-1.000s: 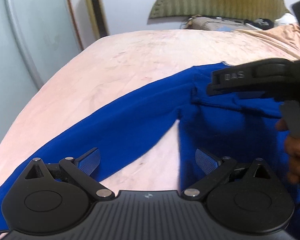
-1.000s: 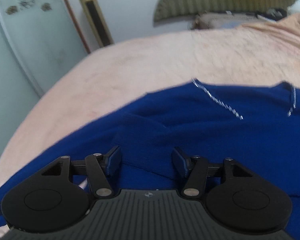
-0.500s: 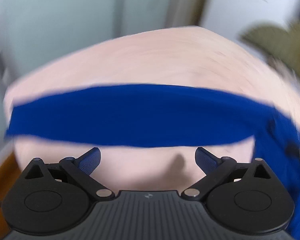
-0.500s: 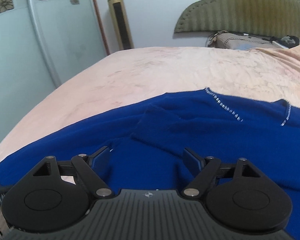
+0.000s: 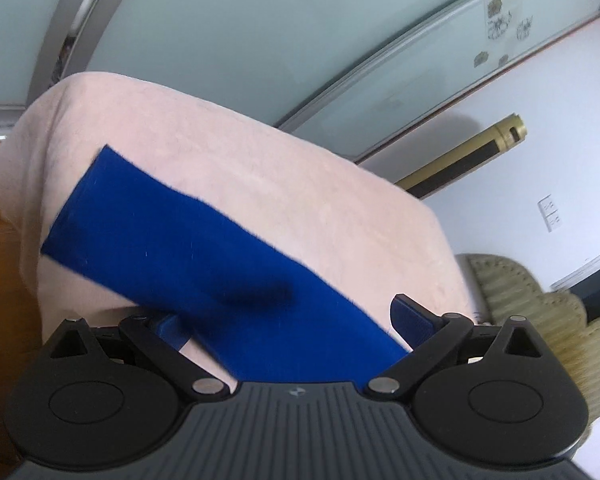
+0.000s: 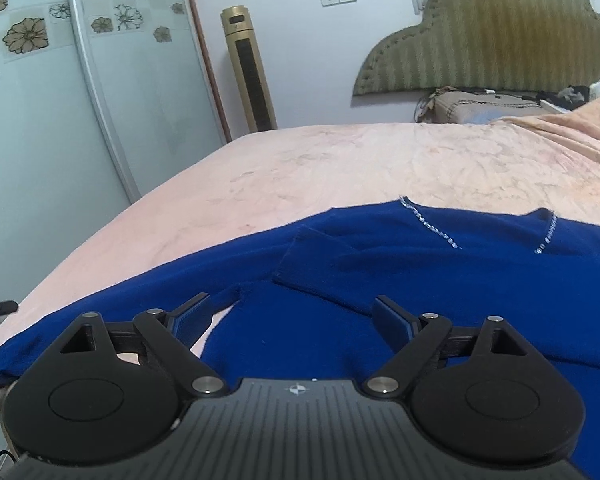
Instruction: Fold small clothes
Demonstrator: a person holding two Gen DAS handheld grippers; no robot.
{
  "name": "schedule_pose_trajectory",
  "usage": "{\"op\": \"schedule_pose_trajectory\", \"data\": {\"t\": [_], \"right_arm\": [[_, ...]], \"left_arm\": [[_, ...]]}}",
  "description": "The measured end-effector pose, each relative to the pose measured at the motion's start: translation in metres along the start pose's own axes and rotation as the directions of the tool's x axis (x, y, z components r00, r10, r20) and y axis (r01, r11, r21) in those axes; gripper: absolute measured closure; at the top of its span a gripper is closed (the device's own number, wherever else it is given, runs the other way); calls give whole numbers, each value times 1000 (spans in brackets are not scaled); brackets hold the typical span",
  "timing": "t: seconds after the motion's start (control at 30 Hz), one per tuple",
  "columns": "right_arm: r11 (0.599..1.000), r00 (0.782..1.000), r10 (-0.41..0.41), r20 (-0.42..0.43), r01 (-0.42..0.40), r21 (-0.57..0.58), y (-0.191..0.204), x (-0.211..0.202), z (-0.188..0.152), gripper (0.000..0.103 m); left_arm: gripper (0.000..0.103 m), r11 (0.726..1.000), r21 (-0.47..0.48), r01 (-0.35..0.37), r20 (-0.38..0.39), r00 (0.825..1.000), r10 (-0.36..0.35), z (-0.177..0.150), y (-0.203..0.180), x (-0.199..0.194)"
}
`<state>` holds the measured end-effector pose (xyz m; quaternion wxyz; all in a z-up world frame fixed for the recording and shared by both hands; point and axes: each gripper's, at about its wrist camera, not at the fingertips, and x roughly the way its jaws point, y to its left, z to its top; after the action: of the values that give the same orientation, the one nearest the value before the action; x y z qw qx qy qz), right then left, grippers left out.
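Pink plush-covered bed carries blue knit sweater, one sleeve folded across body. Other sleeve outstretched, likely next fold. Right claw just opening, empty. Left claw spread above sleeve, not gripping.

Blue garment (lower part) behind hand-held gripper

The sweater is soft matt blue knit cloth with a sparkly beaded trim at the neck. It lies on a bedspread of fuzzy, faintly crinkled peach cloth. The grippers' bodies are ribbed matt black plastic with shiny metal pins, and the headboard is ribbed olive fabric.
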<state>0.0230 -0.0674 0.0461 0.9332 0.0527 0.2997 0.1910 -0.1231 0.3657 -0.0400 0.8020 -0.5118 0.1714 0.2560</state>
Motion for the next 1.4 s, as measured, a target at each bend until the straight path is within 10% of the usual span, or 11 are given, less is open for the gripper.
{"op": "schedule_pose_trajectory", "data": {"t": [0.13, 0.2, 0.27, 0.67, 0.8, 0.97, 1.1, 1.17, 1.33, 1.4], "right_arm": [[1000, 1000, -13, -4, 13, 4, -2, 0, -1, 14], [1000, 1000, -19, -9, 19, 6, -3, 1, -2, 13], [999, 1000, -28, -13, 28, 15, -6, 1, -4, 13], [988, 992, -127, -15, 128, 82, -45, -12, -12, 12], [971, 985, -174, -20, 175, 165, -74, -20, -17, 12], [944, 970, -242, -7, 237, 230, -102, -36, -23, 12], [920, 955, -298, 5, 285, 270, -123, -47, -27, 12], [908, 946, -324, 10, 308, 285, -132, -52, -29, 12], [878, 923, -385, 11, 363, 311, -151, -63, -30, 12], [865, 911, -412, 14, 386, 322, -158, -68, -31, 12]], "left_arm": [[14, 999, -43, -4, -16, 1000, 3, 14, 2, 2], [75, 999, -1, -47, -23, 999, 47, 10, 1, 3], [92, 998, -6, -65, -73, 995, 64, 10, 7, 14], [97, 965, 227, -132, 126, 987, 105, 20, -53, 20], [97, 913, 364, -183, 224, 969, 104, 27, -110, 42], [97, 814, 576, -77, 236, 969, -75, 2, -209, 57], [97, 555, 825, 108, 45, 966, -255, -82, -291, 58], [97, 343, 899, 274, -187, 946, -266, -145, -320, 65], [94, -94, 784, 614, -614, 789, 30, -315, -312, 77], [90, -181, 776, 604, -599, 796, 88, -355, -292, 72]]}}
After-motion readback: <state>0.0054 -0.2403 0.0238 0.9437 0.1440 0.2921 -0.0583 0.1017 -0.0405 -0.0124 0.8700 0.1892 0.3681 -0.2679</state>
